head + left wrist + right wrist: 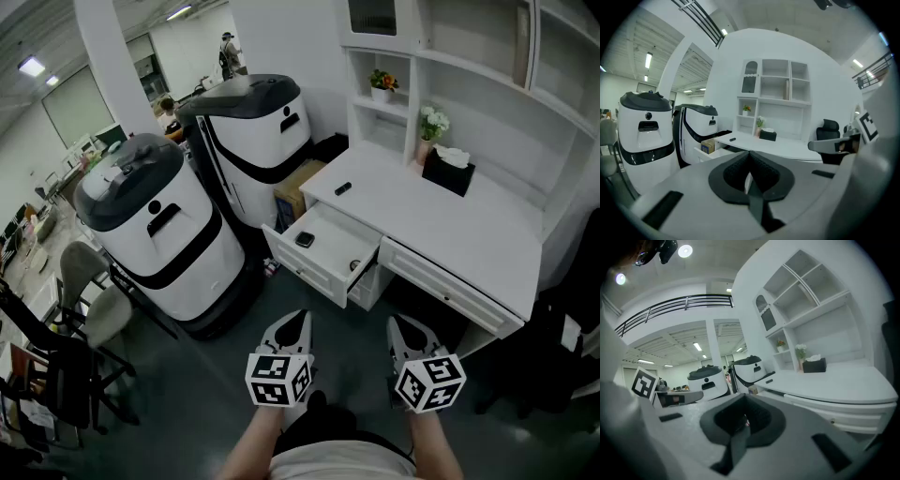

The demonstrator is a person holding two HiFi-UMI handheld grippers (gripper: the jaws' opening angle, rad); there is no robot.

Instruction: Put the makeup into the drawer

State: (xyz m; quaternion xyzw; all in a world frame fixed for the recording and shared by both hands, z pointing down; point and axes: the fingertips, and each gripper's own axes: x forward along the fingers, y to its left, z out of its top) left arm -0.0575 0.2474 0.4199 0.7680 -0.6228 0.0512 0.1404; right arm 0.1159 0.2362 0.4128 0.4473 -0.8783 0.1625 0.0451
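From left to right, the left gripper hung low with fingers clenched on nothing, the open drawer held a small dark makeup case, a second dark object lay on the white desk, and the right gripper was likewise clenched and empty.

Open floor before desk, straight run to drawer. Drawer pulled out, top uncovered; small dark item toward its left side, rest of bottom bare. Two tall white machines and cardboard box crowd drawer's left. Desk top broad, mostly bare: small black piece near left edge, tissue box and flower vase at back. Dark chair beyond right end.
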